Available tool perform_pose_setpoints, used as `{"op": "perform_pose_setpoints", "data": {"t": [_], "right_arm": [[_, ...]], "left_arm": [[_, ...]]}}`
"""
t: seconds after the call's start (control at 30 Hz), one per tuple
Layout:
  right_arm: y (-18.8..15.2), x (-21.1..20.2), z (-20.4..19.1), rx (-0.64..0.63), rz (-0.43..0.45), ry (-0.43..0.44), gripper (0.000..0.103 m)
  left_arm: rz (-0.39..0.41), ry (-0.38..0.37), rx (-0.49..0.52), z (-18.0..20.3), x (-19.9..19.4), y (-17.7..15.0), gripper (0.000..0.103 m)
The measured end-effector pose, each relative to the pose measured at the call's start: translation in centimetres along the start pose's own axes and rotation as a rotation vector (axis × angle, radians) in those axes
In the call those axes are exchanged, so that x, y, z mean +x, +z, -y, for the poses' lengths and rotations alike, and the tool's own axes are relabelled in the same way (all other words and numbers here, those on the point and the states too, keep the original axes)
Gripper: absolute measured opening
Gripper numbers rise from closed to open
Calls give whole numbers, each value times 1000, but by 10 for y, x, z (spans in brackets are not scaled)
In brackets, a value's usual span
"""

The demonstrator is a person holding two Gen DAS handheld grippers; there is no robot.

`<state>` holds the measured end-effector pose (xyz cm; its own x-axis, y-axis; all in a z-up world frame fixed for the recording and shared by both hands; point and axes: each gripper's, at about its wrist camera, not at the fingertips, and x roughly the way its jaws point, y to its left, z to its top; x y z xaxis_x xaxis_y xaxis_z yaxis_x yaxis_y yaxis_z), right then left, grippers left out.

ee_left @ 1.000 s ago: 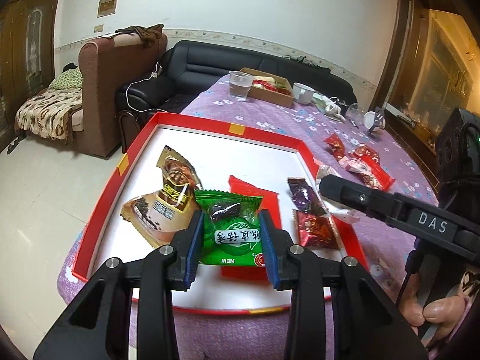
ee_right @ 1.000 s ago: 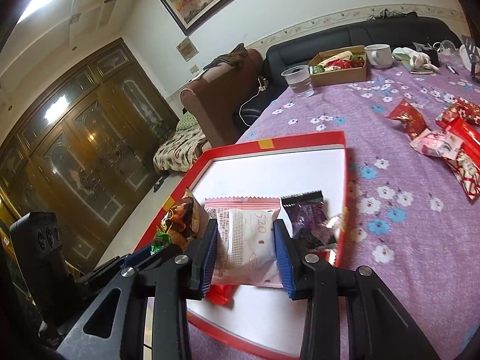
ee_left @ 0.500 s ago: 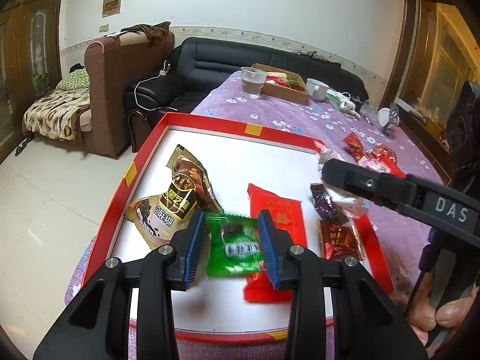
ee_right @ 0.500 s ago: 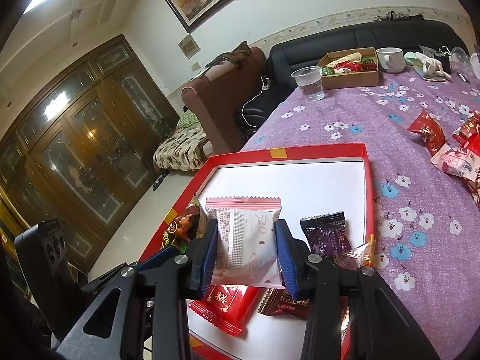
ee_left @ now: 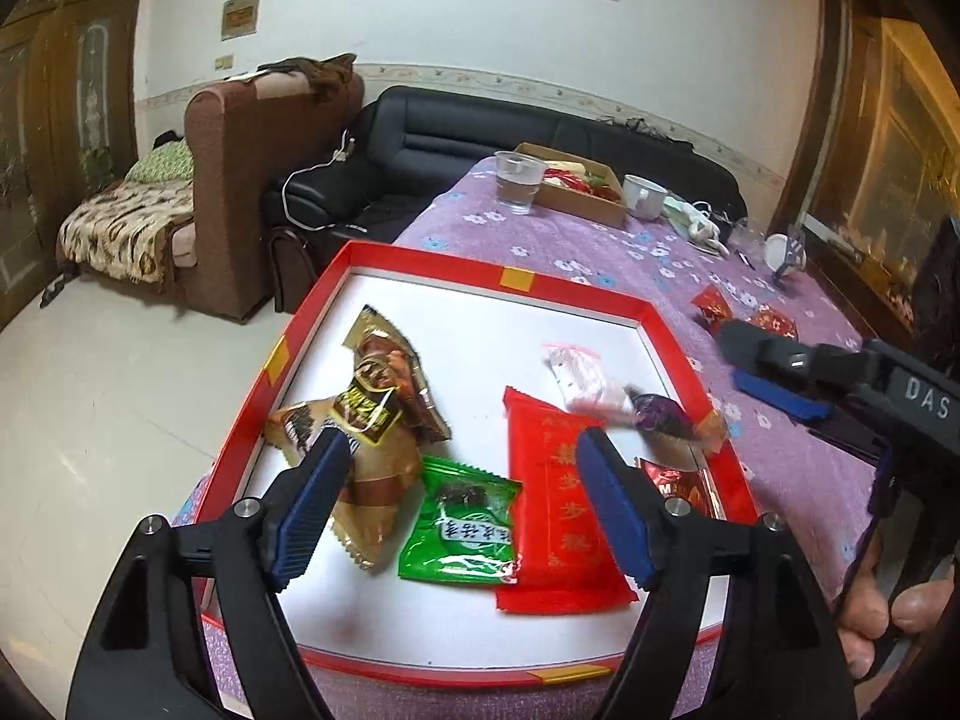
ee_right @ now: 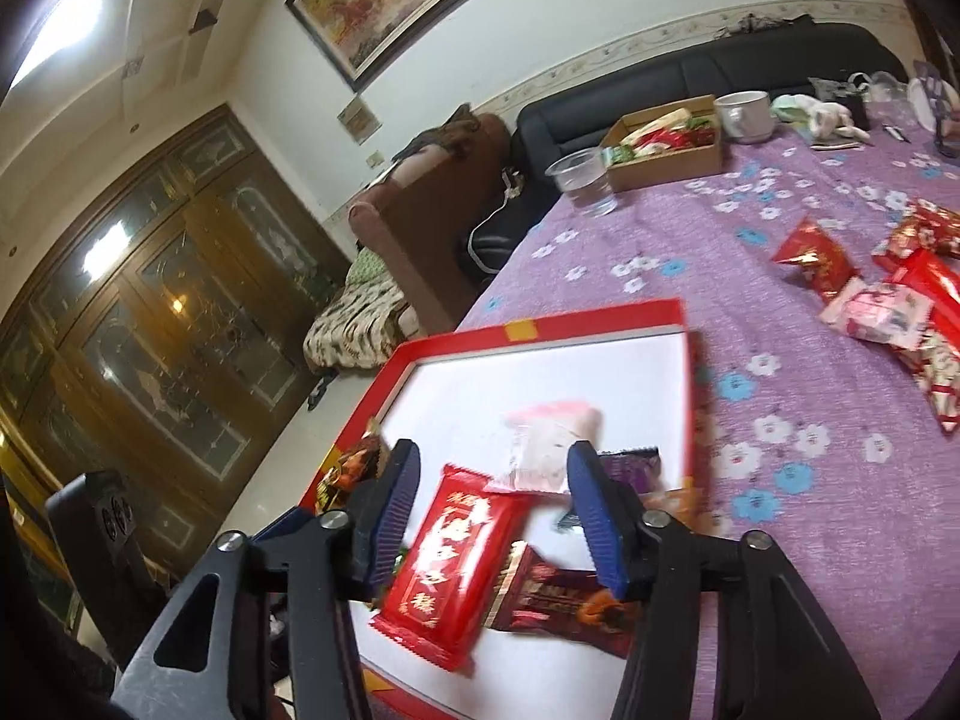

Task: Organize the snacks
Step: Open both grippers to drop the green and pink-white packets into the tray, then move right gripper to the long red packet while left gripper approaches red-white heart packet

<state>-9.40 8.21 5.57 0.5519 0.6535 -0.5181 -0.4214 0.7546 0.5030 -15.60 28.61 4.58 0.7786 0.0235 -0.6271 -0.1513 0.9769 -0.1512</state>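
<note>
Red-rimmed tray (ee_left: 654, 320) holds the snacks: green packet (ee_left: 462, 531) beside red packet (ee_left: 561, 510), pink packet (ee_right: 549, 450) farther in. Left gripper (ee_left: 461, 504) and right gripper (ee_right: 489, 507) gape wide, empty, above them.

Left gripper (ee_left: 459, 462) and right gripper (ee_right: 489, 468) gape wide.

Red-rimmed white tray (ee_left: 651, 317); green packet (ee_left: 462, 531); purple floral tablecloth (ee_right: 798, 228).

Purple floral-clothed table (ee_left: 600, 252) (red-rimmed tray (ee_left: 654, 324), plastic cup (ee_left: 519, 180), cardboard box (ee_left: 576, 198), white mug (ee_left: 642, 195), loose snack packets (ee_right: 876, 312))
</note>
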Motion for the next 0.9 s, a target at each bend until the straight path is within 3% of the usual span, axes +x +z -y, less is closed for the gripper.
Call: {"op": "perform_pose_setpoints", "data": {"t": [0.33, 0.63, 0.9], "right_arm": [[8, -48, 76, 119, 87, -111, 58], [4, -104, 155, 255, 161, -225, 58], [23, -107, 184, 219, 102, -342, 64]], "left_arm": [[-19, -4, 17, 14, -1, -4, 78], [-27, -39, 144, 64, -7, -14, 78], [-66, -83, 264, 110, -8, -28, 78]]}}
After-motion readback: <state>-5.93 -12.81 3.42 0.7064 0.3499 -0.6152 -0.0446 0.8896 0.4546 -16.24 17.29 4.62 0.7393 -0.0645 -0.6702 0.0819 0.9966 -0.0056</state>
